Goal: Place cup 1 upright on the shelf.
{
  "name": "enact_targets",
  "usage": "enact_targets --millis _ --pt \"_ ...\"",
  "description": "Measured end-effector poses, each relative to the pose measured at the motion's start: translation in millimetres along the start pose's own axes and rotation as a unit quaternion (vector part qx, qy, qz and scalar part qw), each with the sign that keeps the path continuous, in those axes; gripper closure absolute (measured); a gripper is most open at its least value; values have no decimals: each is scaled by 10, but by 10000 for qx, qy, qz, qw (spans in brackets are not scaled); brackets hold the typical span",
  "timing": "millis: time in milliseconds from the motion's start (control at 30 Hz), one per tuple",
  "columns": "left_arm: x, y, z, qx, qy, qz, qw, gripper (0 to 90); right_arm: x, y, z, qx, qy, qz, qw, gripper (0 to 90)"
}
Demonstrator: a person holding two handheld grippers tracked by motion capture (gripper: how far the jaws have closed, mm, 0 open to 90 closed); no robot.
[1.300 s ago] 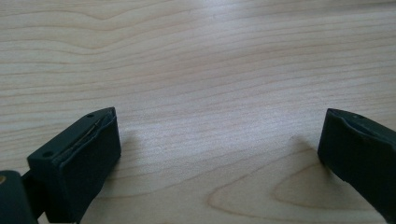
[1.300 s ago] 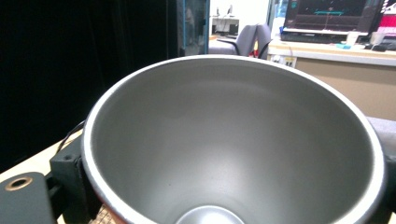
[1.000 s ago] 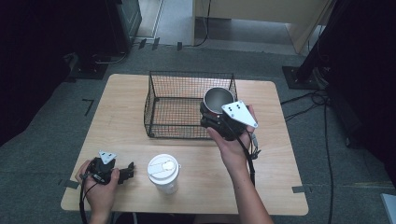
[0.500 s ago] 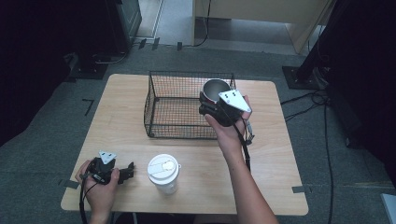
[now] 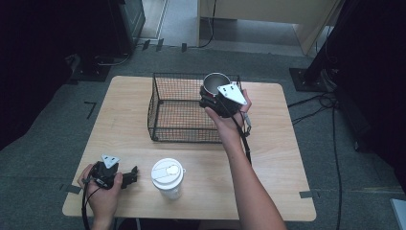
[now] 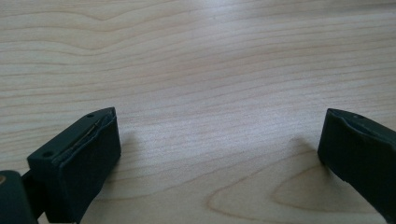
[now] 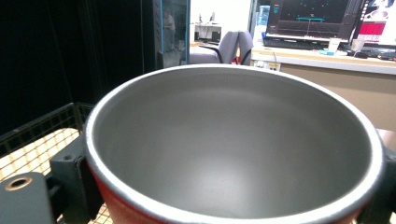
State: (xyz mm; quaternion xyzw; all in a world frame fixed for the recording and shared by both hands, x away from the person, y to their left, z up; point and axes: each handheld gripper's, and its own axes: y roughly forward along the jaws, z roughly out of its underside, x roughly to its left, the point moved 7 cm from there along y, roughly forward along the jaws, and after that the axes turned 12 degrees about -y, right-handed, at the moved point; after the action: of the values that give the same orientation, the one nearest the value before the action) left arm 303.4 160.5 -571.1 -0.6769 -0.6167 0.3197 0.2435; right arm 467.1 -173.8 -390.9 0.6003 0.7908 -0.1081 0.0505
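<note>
My right gripper clenches the cup upper centre, over the basket's right rim. If I lower carelessly, the cup could catch the wire and tip. My left gripper rests open, lower left.

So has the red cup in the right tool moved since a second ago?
Yes. The cup has gone away from the person, from the wire basket's right side to above its far right corner.
</note>
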Motion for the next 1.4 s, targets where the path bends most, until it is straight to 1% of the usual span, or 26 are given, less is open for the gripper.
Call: enact_targets --millis 100,167,200,233,300,333,367,433,533,567,633,667,767,800,833,900,933,1033,1100,1233,1367,1400 --pt "-1 1 -1 -3 0 0 10000 0 15 107 32 44 84 -59 9999 76" --pt "-1 1 -1 -1 2 0 10000 0 23 177 63 28 144 -81 9999 76" --pt "-1 1 -1 -1 2 -1 10000 0 26 212 84 51 144 -81 9999 76" --pt "-1 1 -1 1 1 0 10000 0 29 280 129 76 93 -101 9999 76" --pt "-1 1 -1 1 2 0 10000 0 34 310 150 99 103 -143 9998 76" --pt "-1 1 -1 2 1 0 10000 0 30 339 170 97 135 -164 9997 76" --pt "-1 1 -1 0 3 0 10000 0 15 391 206 84 256 -181 9995 76" --pt "-1 1 -1 -1 2 -1 10000 0 9 415 221 111 279 -188 9994 76" --pt "-2 1 -1 0 -3 1 10000 0 -13 485 270 147 147 -85 9997 75" --pt "-2 1 -1 2 -2 2 10000 0 -19 510 290 196 120 -98 9997 75" --pt "-3 1 -1 1 -4 2 10000 0 -19 556 340 331 181 -144 9992 75" --pt "-2 0 -1 2 -2 0 10000 0 -21 577 361 363 162 -148 9991 75" --pt "-2 1 -1 2 -2 1 10000 0 -22 633 424 501 177 -84 9986 76" --pt "-2 1 -1 1 -1 0 10000 0 -39 665 460 582 290 -22 9979 75" --pt "-2 1 -1 0 -1 0 10000 0 -39 665 460 582 290 -22 9979 75" --pt "-2 2 -1 -3 -3 0 10000 0 -49 698 503 653 470 -60 9967 75" --pt "-2 1 -1 -2 -1 -1 10000 0 -47 714 531 721 499 -61 9961 75" --pt "-3 2 -1 -6 -6 2 10000 0 -34 765 622 934 322 -88 9951 75" --pt "-3 1 -1 0 1 2 10000 0 -30 797 676 1054 288 -88 9940 75" --pt "-4 1 -1 1 -2 5 10000 0 -33 838 758 1190 342 -51 9923 75" --pt "-9 5 -3 1 8 12 10000 0 -13 852 816 1340 268 -76 9906 75" --pt "-12 6 -4 1 5 15 10000 0 -13 852 816 1340 268 -76 9906 75"
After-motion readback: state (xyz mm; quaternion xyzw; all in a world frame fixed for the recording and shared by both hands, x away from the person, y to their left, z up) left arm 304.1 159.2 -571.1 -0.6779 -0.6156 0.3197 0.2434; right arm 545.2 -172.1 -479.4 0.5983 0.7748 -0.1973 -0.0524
